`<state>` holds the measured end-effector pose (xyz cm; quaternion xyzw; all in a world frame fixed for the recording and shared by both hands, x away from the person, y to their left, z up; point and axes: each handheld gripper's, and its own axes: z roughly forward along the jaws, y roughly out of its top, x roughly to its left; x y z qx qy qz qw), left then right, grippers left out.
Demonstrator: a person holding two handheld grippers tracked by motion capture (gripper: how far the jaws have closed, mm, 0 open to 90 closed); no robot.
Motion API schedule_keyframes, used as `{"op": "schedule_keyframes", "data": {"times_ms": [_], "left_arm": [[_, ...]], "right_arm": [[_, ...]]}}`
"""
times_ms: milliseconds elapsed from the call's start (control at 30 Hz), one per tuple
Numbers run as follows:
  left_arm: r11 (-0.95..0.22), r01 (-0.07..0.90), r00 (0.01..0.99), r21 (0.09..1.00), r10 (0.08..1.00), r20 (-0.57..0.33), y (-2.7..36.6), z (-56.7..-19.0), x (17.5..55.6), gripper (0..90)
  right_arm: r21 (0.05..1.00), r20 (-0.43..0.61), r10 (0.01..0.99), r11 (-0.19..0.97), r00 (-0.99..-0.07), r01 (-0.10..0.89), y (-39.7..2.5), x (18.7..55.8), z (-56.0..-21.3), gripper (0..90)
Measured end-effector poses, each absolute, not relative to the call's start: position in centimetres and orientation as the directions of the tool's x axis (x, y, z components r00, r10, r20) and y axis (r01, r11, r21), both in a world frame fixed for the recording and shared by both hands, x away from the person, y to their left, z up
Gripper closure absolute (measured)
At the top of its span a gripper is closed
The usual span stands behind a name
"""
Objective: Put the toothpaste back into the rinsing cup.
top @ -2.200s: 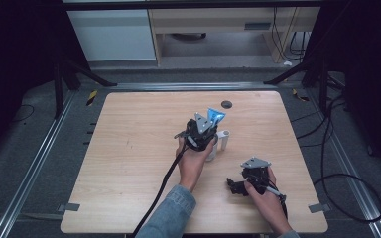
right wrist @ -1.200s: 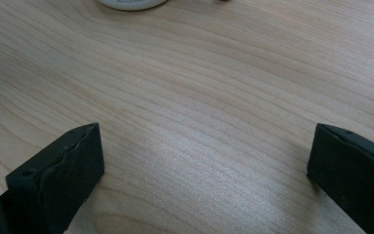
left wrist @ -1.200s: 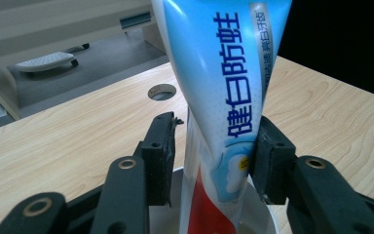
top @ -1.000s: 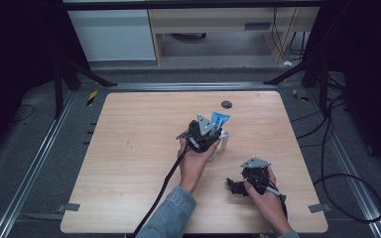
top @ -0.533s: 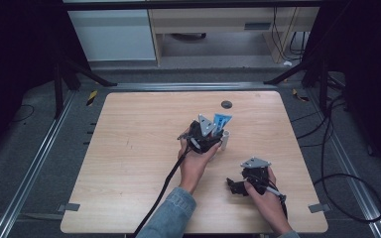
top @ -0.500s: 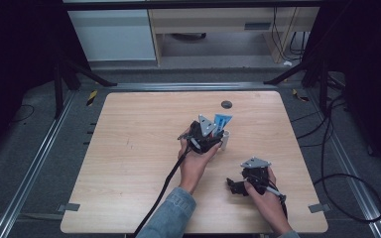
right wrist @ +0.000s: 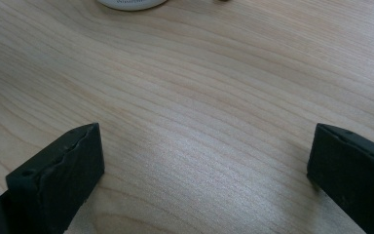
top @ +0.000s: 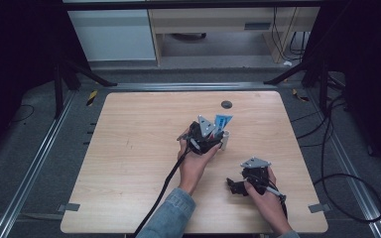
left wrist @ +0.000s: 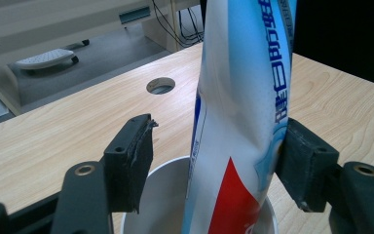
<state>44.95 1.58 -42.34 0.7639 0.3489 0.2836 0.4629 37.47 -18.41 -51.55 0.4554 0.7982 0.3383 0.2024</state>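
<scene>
**Tube standing in cup, left tool open around it**

Left tool point(left wrist: 214, 161) at mid-bench, just right of centre in the high view point(top: 206, 136), gripped by the left hand point(top: 194, 163). Jaws spread wide in the left gripper view. Between them a toothpaste tube point(left wrist: 243, 112) — white and blue with a red patch low down and blue lettering up the side — standing near upright with its lower end down inside a white cup point(left wrist: 175, 209). Right jaw pad touching or all but touching the tube's edge; left pad clearly apart from it, a gap of bare cup rim between. No squeeze visible on the tube from that side. Tube top cut off by the upper edge of that view.

From the high view: blue top of the tube point(top: 223, 120) poking out beyond the left tool, cup point(top: 224, 140) just beside the tool on its right, partly hidden under it. Round hole point(top: 226, 104) in the bench point(top: 129, 148) a little farther back; same hole point(left wrist: 160, 86) behind the tube in the left gripper view.

Right tool point(right wrist: 204, 161) low over bare wood near the front right of the bench point(top: 250, 173), well apart from cup and tube. Jaws wide, nothing between them — plain grain only. White rounded base point(right wrist: 131, 3) at the top edge of the right gripper view, too cropped to name with certainty.
</scene>
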Motion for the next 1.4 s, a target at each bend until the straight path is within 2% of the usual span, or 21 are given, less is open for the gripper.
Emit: {"op": "schedule_keyframes", "data": {"times_ms": [233,467,600,1400], "left_arm": [[-0.322,0.268,0.597,0.908,0.795,0.106,1.68,-42.16,44.79,30.6],[-0.329,0.28,0.592,0.902,0.799,0.108,1.64,-42.15,44.71,18.8],[-0.336,0.293,0.595,0.895,0.797,0.105,1.62,-42.1,44.6,15.1],[-0.369,0.297,0.613,0.881,0.781,0.12,1.86,-41.74,44.14,12.6]], "right_arm": [[0.724,-0.015,0.864,0.356,-0.503,0.59,-18.41,37.47,-51.55,0.3],[0.724,-0.015,0.864,0.356,-0.503,0.59,-18.41,37.47,-51.56,0.3],[0.724,-0.015,0.864,0.356,-0.503,0.59,-18.41,37.47,-51.55,0.3],[0.723,-0.013,0.865,0.355,-0.502,0.592,-18.4,37.46,-51.55,0.3]]}}
